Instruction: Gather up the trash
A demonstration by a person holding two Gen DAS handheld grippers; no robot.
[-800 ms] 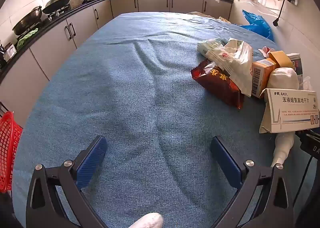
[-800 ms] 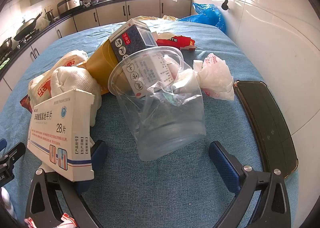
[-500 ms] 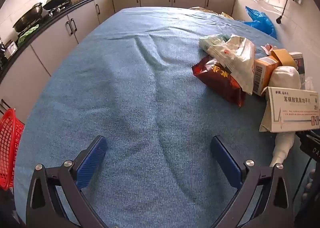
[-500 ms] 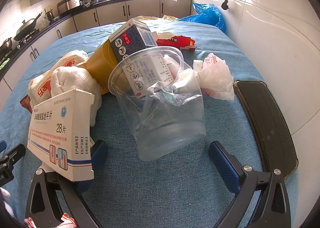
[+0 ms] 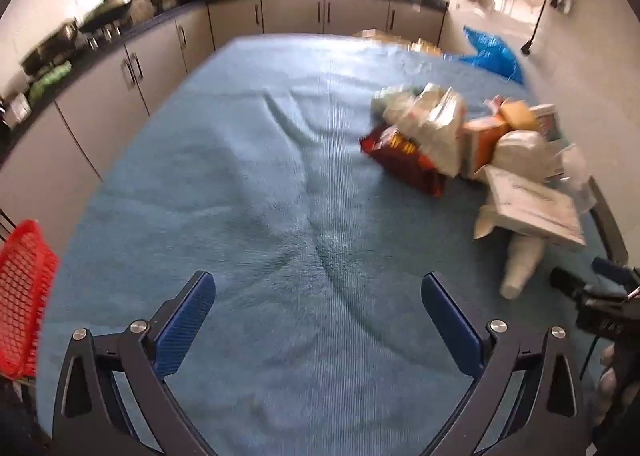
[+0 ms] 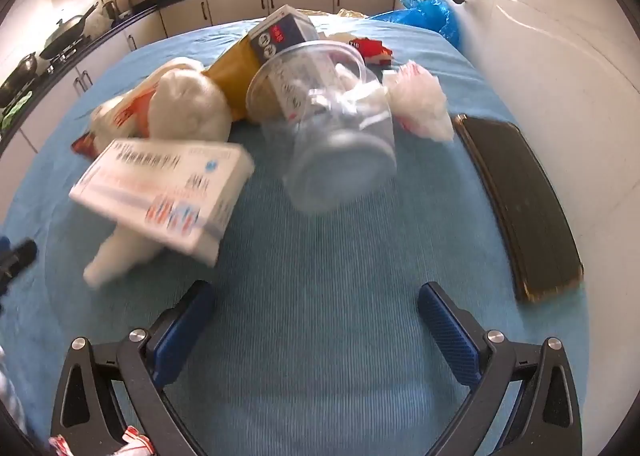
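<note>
Left gripper (image 5: 318, 312) first: from its wrist camera I see both blue pads spread as wide as they go, with nothing but blue cloth (image 5: 248, 183) between them. Its trash lies ahead and well off to the right: a red packet (image 5: 404, 159) under a pale bag (image 5: 428, 123), an orange box (image 5: 480, 143), and a white carton (image 5: 532, 203) propped over a white bottle (image 5: 520, 264). A red basket (image 5: 20, 292) sits at the far left edge of this view (probably where the trash goes, though I can't be sure). To reach anything, this hand would have to swing right across open cloth.

Right gripper (image 6: 316, 316), in its own view, is just as wide open and holds nothing. Here the pile is straight ahead and near. The clear cup (image 6: 332, 131) lies tipped on its side with its base toward me and its mouth pointing away, crumpled bits inside; its long axis runs roughly along my line of approach. The carton (image 6: 164, 191) sits left of it, slanting across the view, with the bottle (image 6: 116, 256) poking out underneath. A white wad (image 6: 420, 103) lies right of the cup, and a dark phone (image 6: 520, 203) lies further right, beside the wall.

I judge the right hand the nearer one, and the cup its most direct pick: pads either side of the base, pushing forward.
</note>
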